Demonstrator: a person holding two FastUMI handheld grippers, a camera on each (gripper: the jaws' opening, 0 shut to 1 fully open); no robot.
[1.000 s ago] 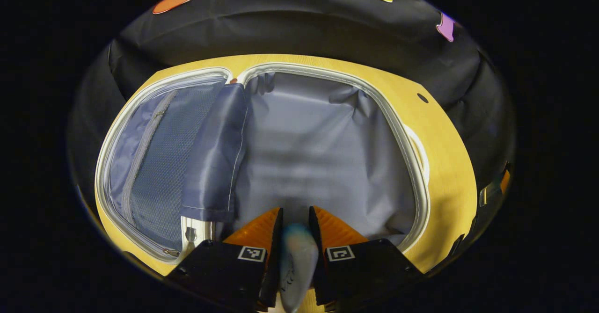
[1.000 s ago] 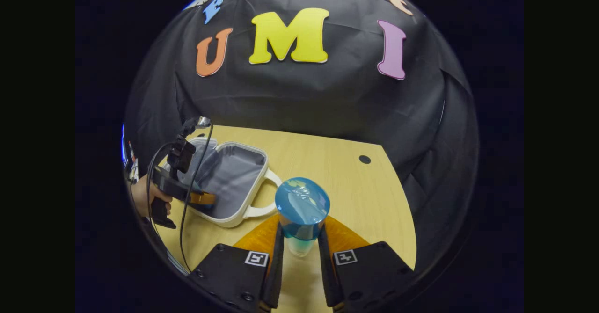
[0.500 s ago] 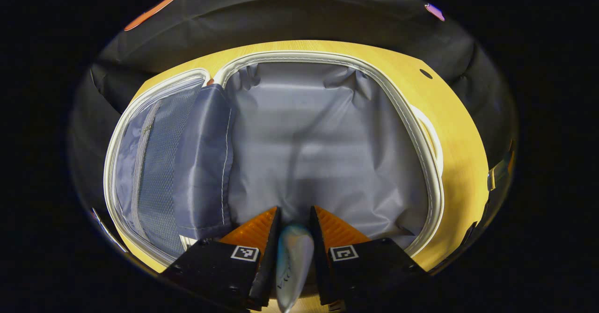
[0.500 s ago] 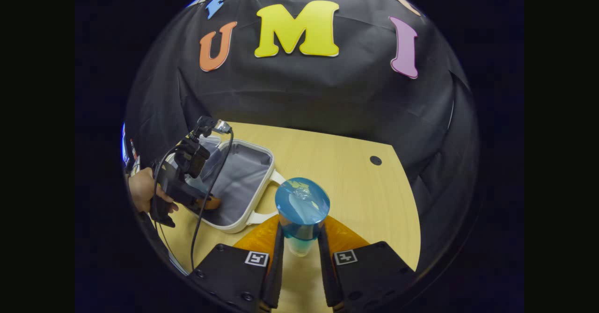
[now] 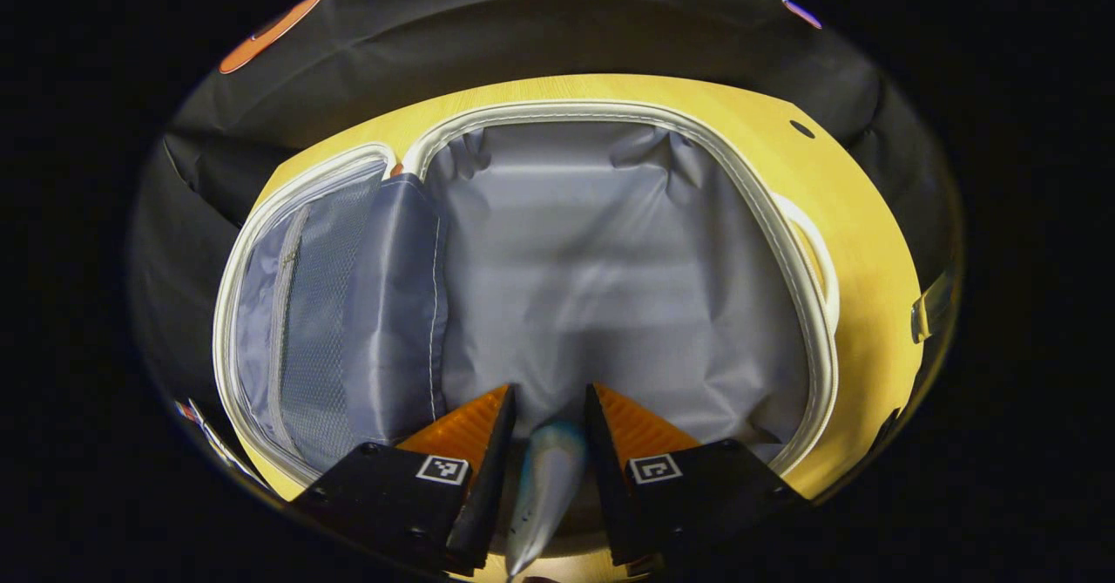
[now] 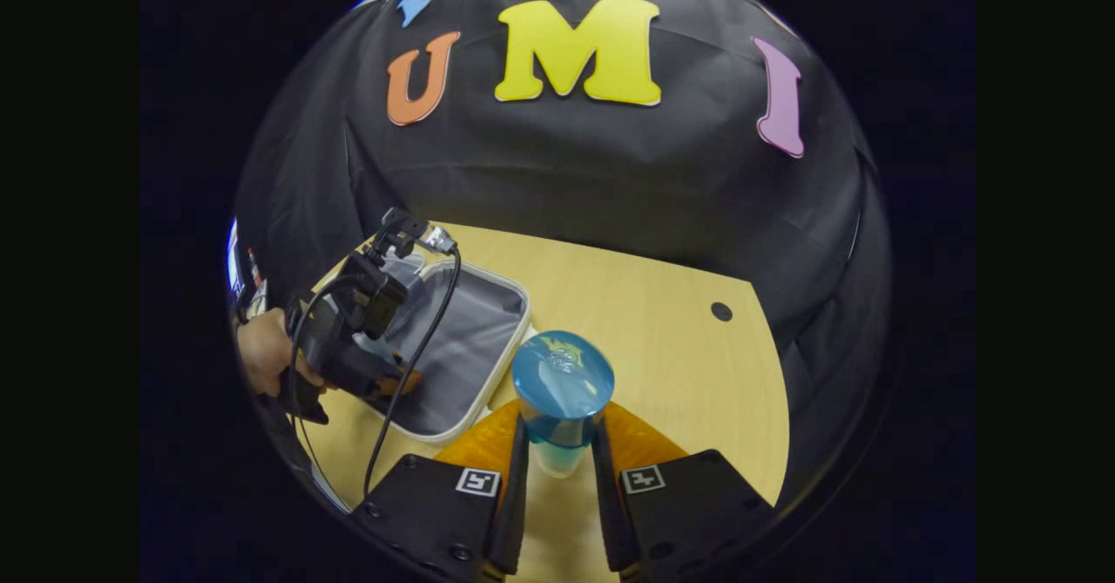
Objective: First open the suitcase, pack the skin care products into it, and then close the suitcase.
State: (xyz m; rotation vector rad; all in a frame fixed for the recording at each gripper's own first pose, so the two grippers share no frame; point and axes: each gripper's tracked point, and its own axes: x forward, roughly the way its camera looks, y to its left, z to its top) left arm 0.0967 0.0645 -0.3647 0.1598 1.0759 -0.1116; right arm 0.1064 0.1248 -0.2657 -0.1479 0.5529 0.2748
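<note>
The white-rimmed suitcase with grey fabric lining (image 5: pixel 610 252) lies open on the yellow wooden table (image 6: pixel 662 339), towards its left edge. The left gripper (image 5: pixel 544 430) hangs over the lining, its fingers parted around a pale blue-tipped tube (image 5: pixel 544 478) (contact unclear). The right gripper (image 6: pixel 557 457) has its fingers closed on a clear bottle with a blue cap (image 6: pixel 562 383) above the table's near edge.

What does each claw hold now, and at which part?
Right claw: blue-capped bottle, below its cap. Left claw: tube between open fingers; grip unclear.
</note>
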